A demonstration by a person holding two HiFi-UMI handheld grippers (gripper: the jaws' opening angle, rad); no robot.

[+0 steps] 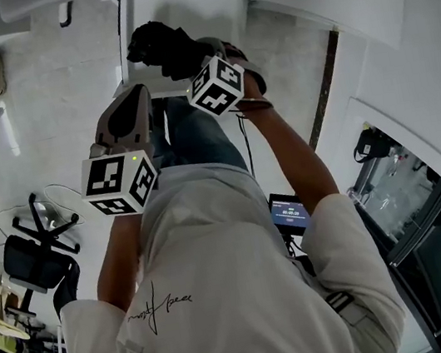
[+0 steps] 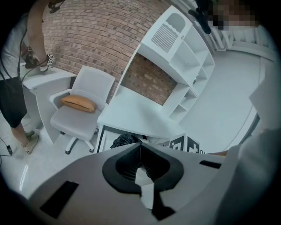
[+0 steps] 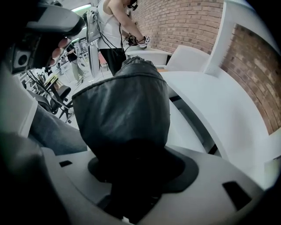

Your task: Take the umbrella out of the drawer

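Two grippers were raised before the white tabletop (image 3: 197, 94). The right gripper (image 3: 131, 180) was clamped on the black folded umbrella (image 3: 123, 110), held out of the drawer (image 3: 183, 128) near the tabletop's edge. The left gripper (image 2: 141, 151), at 8 o'clock of it in the head view, was clenched on nothing. The drawer's contents could not be made out.

An orange cushion (image 2: 78, 103) lies on the white chair (image 2: 72, 119) beside the white desk (image 2: 131, 116).
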